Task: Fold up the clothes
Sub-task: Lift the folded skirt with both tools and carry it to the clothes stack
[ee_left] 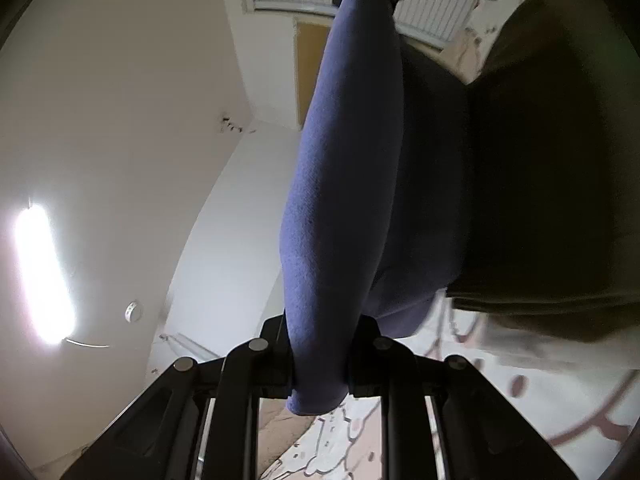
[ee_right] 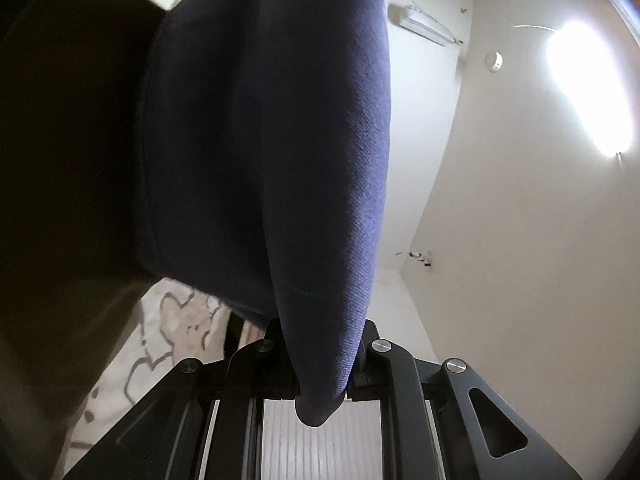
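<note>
I had the blue garment clamped in both the left gripper and right gripper, stretched above the patterned sheet; no fold showed yet; folding remained, I judged.

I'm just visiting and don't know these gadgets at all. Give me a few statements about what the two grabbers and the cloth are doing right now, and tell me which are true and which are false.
1. The left gripper is clamped on blue cloth. True.
2. The right gripper hangs open with nothing in it. False: it is shut on the same blue cloth.
3. The cloth is bright red. False: it is dark blue.
4. A ceiling light is switched on. True.
5. A patterned surface shows below the cloth. True.
</note>
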